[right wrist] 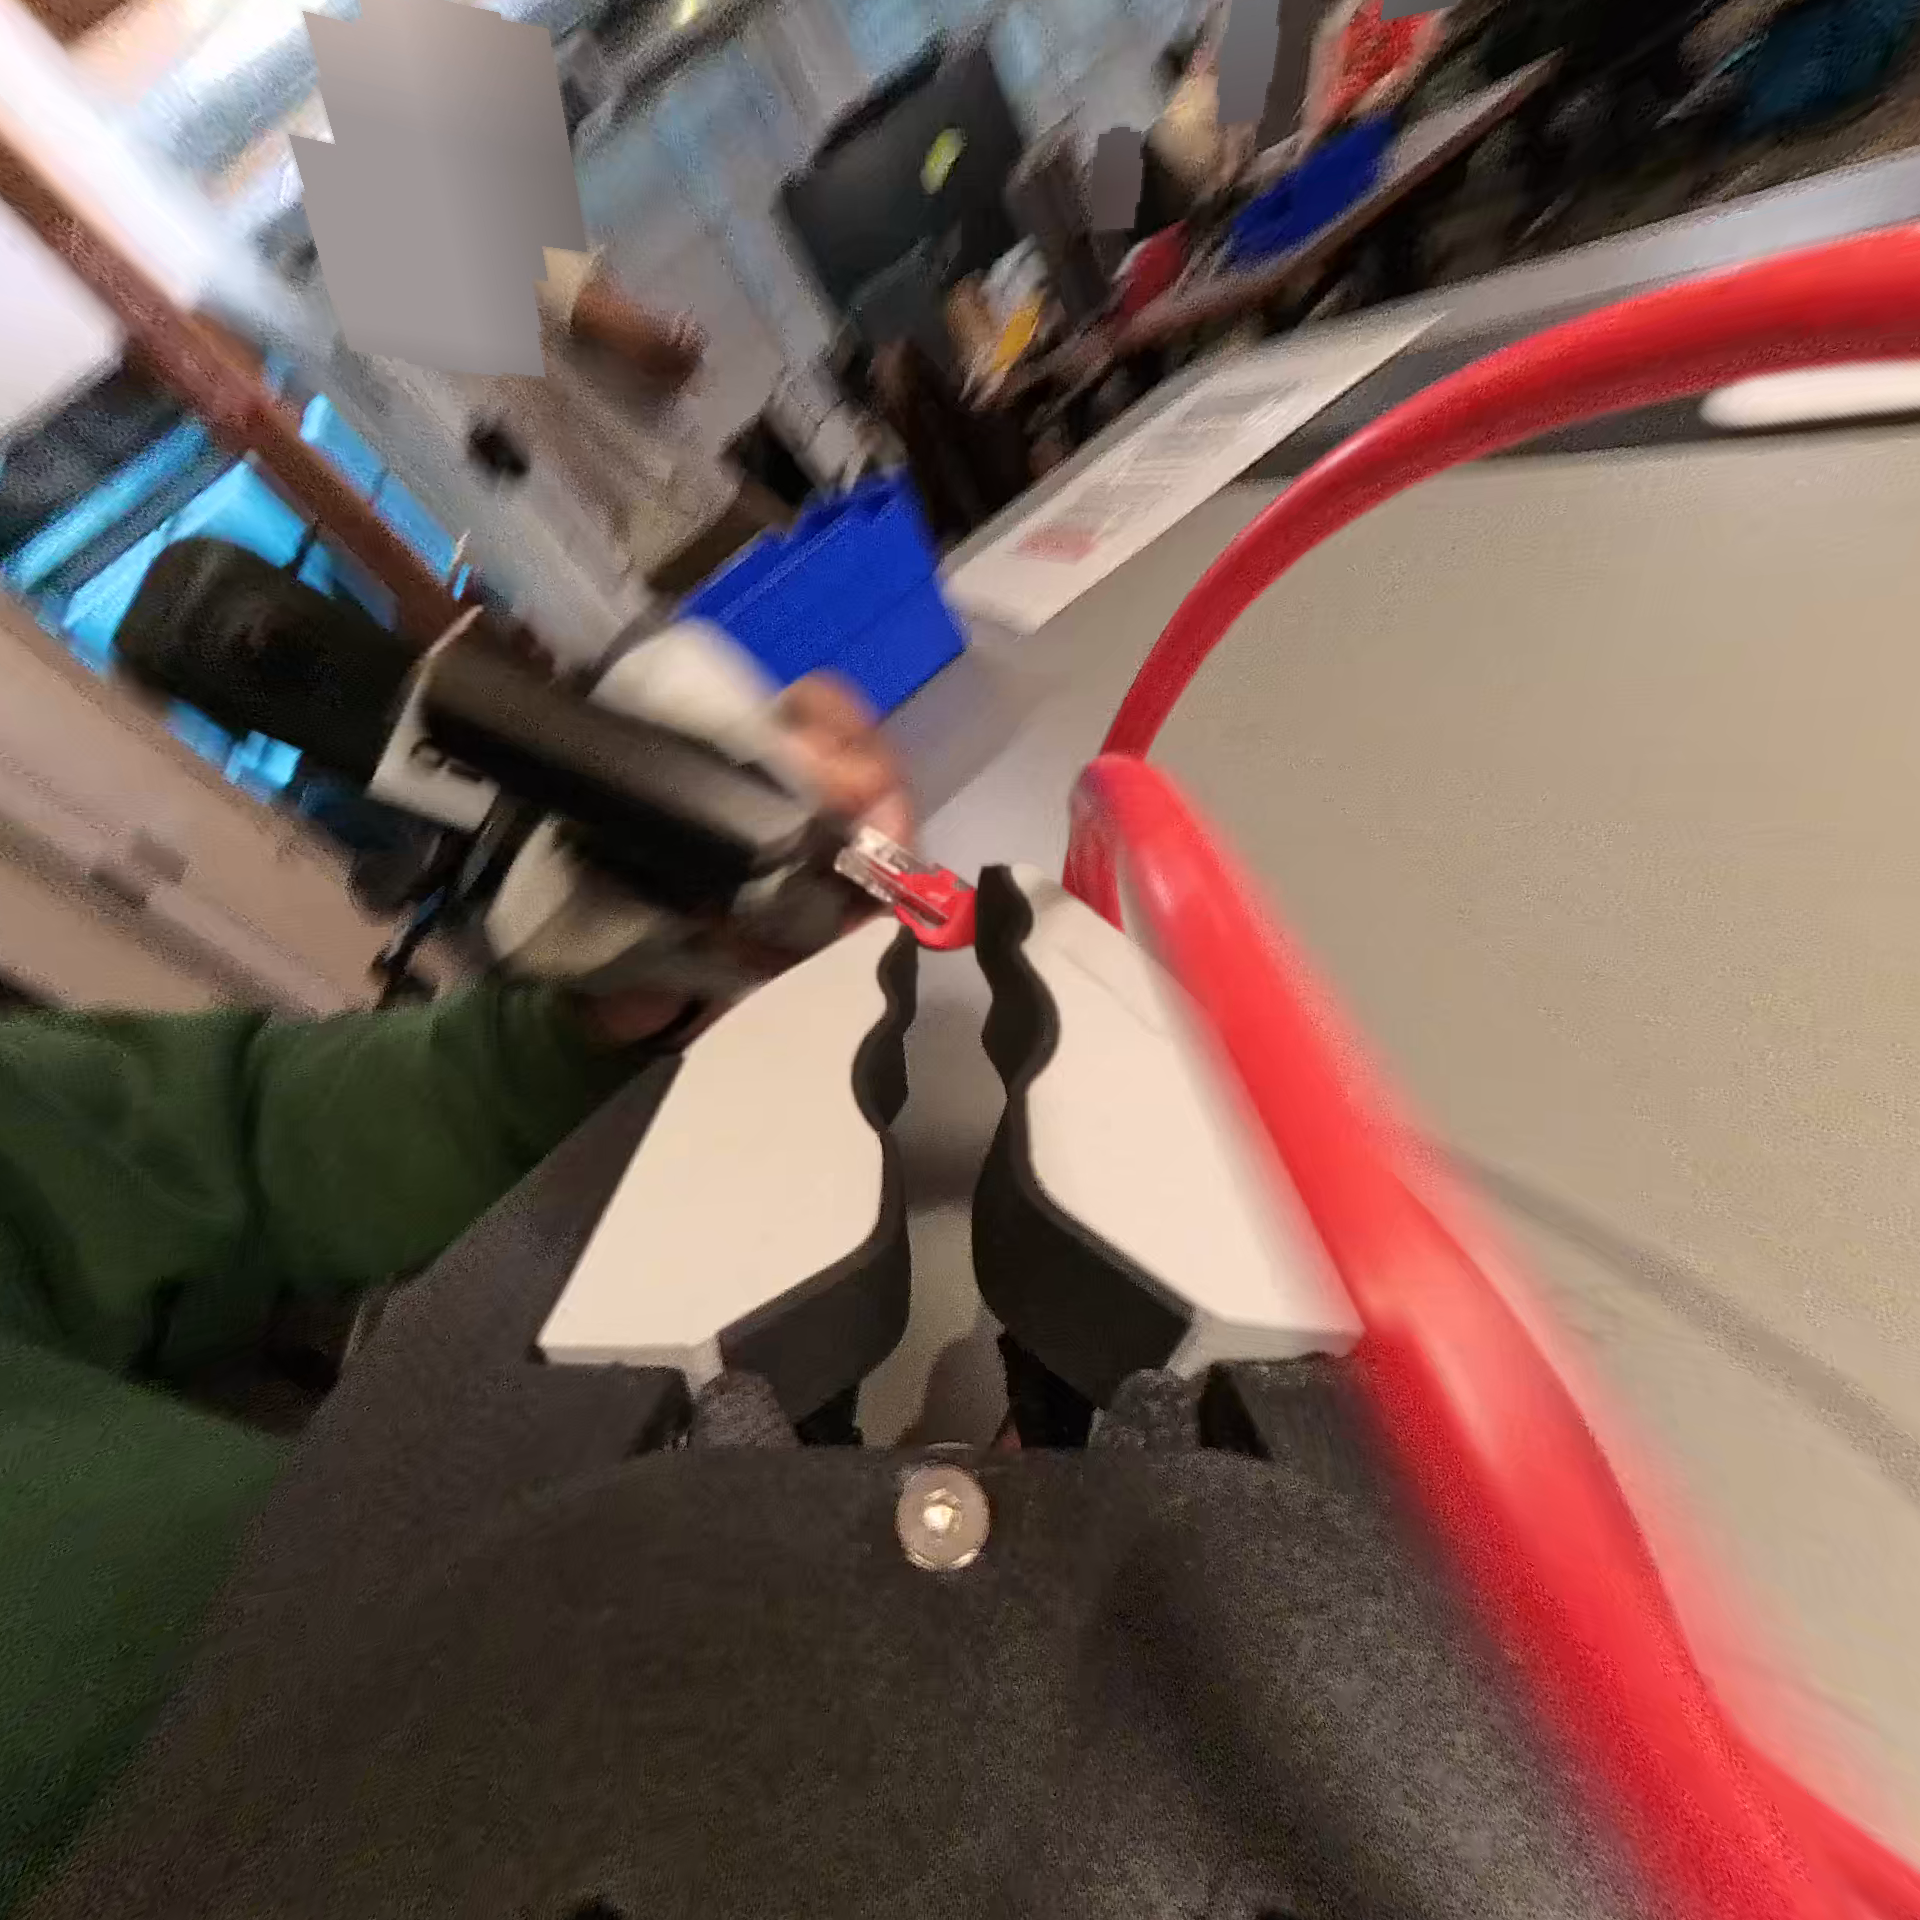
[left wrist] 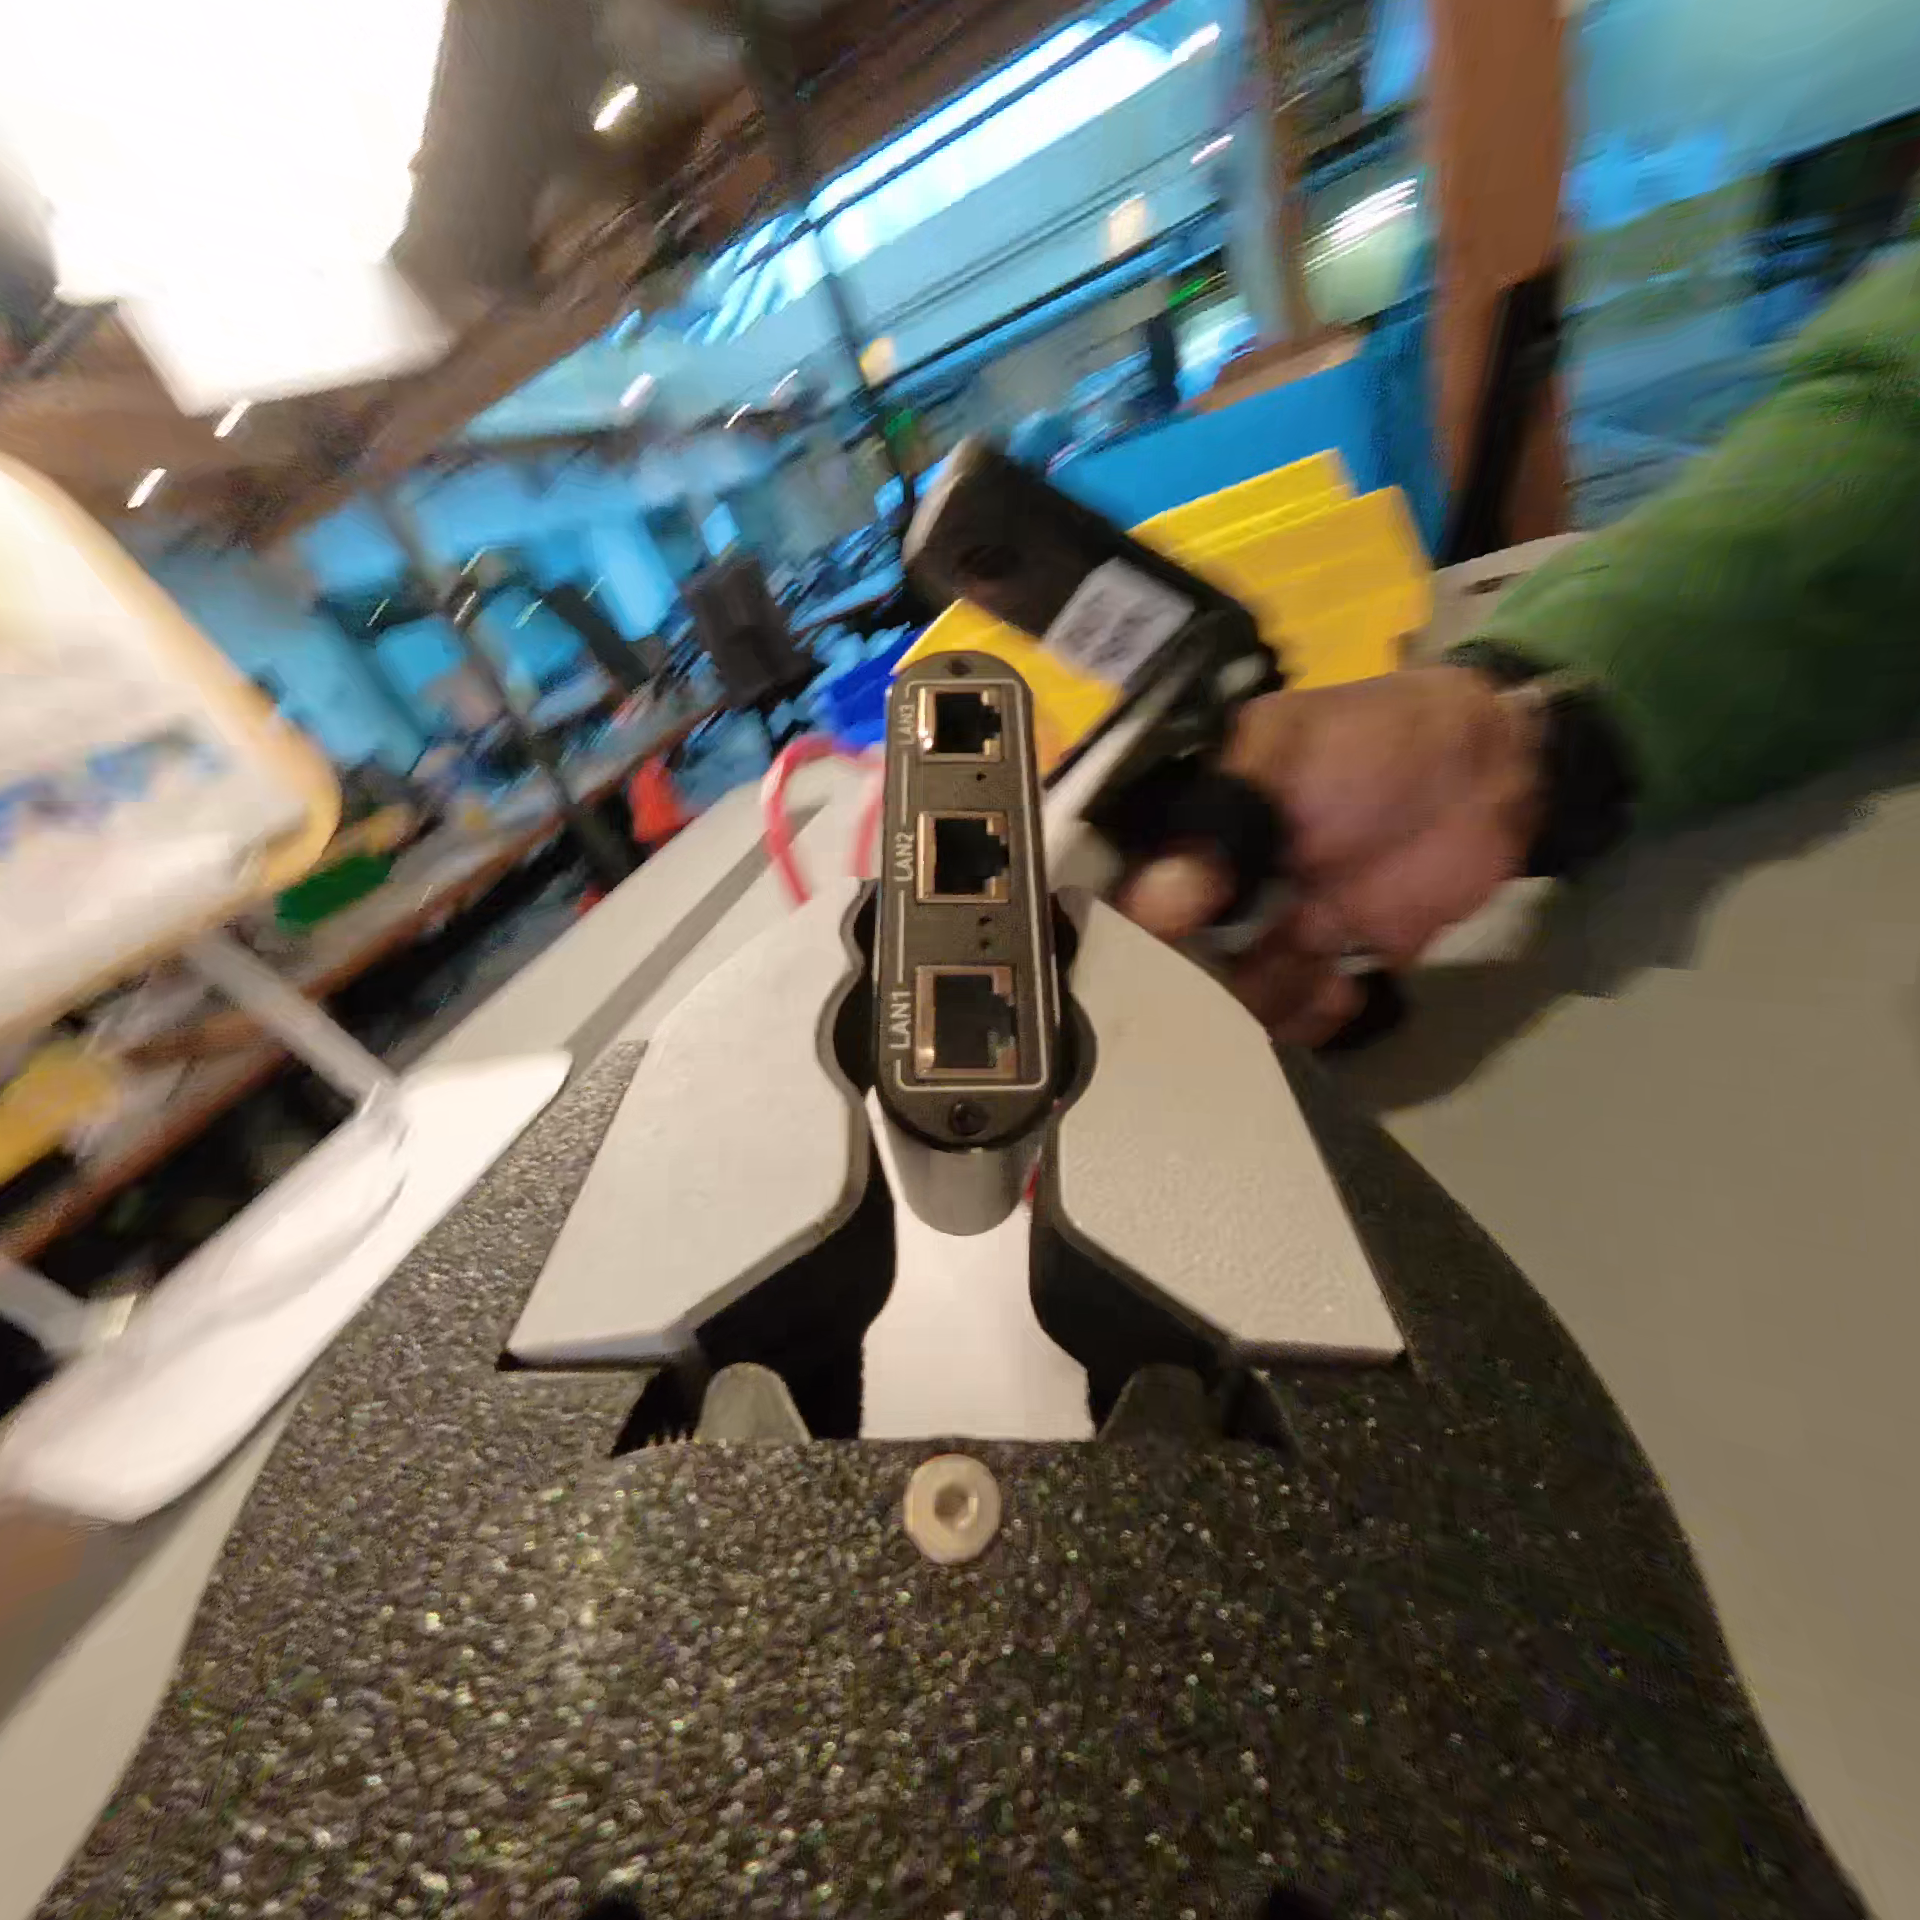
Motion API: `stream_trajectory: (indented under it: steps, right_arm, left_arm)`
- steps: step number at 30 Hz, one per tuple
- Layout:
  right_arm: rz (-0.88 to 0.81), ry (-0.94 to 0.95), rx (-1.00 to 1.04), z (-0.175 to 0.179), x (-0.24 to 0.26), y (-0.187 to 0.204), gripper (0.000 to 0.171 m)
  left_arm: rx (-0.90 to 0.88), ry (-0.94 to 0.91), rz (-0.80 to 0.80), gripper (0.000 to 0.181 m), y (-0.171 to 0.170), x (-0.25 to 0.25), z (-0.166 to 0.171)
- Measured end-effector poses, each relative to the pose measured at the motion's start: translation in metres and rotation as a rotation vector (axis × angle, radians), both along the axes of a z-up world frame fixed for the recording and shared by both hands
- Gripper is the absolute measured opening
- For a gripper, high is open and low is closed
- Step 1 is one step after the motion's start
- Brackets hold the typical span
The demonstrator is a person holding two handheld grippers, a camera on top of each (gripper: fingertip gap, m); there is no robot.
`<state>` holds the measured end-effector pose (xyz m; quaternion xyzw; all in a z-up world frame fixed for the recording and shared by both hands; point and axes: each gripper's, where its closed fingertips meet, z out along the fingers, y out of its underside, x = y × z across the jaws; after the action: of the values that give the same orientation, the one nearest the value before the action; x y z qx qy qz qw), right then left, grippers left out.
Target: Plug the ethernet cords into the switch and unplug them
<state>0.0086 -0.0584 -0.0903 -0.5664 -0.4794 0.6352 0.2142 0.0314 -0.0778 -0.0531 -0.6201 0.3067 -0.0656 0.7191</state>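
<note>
My left gripper point(left wrist: 966, 914) is shut on a black switch point(left wrist: 961, 1039), held upright between its fingers with three empty ports facing the camera. My right gripper point(right wrist: 951, 920) is shut on the red boot of a red ethernet cord point(right wrist: 1299, 1091). The cord's clear plug point(right wrist: 883, 868) sticks out left past the fingertips. The cord loops away over the table on the right. In the left wrist view, part of the red cord point(left wrist: 779, 821) shows behind the switch, beside the right gripper's black body point(left wrist: 1091, 613), which a hand point(left wrist: 1382, 831) holds.
The grey table point(right wrist: 1558, 831) lies below. Yellow bins point(left wrist: 1320, 561) stand behind the hand, and a blue bin point(right wrist: 831, 592) and a paper sheet point(right wrist: 1174, 457) lie at the far edge. A white stand base point(left wrist: 312, 1247) is at the left. A green sleeve point(right wrist: 208, 1143) crosses the left.
</note>
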Motion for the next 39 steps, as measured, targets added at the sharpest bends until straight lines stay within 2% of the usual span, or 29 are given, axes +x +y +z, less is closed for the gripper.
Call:
stream_trajectory:
  steps: [1,4,6,10,18,19,20,23,31,39]
  right_arm:
    - [-0.061,0.025,-0.019,0.004,0.001,0.018,0.013]
    - [-0.077,0.050,0.025,0.015,0.009,0.052,0.014]
    - [-0.006,0.067,0.050,0.019,0.011,0.044,0.015]
    - [0.067,0.020,0.132,0.006,0.006,0.017,0.015]
    - [0.066,-0.111,0.172,-0.013,0.006,0.027,0.015]
    - [0.060,-0.153,0.183,-0.019,0.007,0.030,0.015]
    - [0.045,-0.195,0.210,-0.025,0.008,0.033,0.000]
    - [0.044,-0.308,0.353,-0.047,0.011,0.038,0.000]
    - [0.053,-0.321,0.552,-0.050,0.012,0.032,0.000]
    - [0.041,-0.349,0.790,-0.051,0.016,0.037,0.019]
  left_arm:
    - [0.039,0.008,-0.057,0.028,-0.010,0.007,0.007]
    - [-0.020,-0.099,0.088,0.028,0.002,-0.015,0.012]
    - [-0.030,-0.254,0.102,0.028,0.008,-0.028,0.016]
    - [-0.083,-0.541,0.078,0.027,0.012,-0.049,0.012]
    - [-0.167,-0.731,0.049,0.026,0.014,-0.066,0.008]
    - [-0.168,-0.747,0.049,0.027,0.014,-0.069,0.007]
    - [-0.167,-0.758,0.046,0.027,0.014,-0.070,0.008]
    - [-0.170,-0.762,0.044,0.026,0.013,-0.070,0.008]
    - [-0.179,-0.716,0.052,0.026,0.013,-0.064,0.006]
    - [-0.198,-0.725,0.064,0.026,0.014,-0.066,0.004]
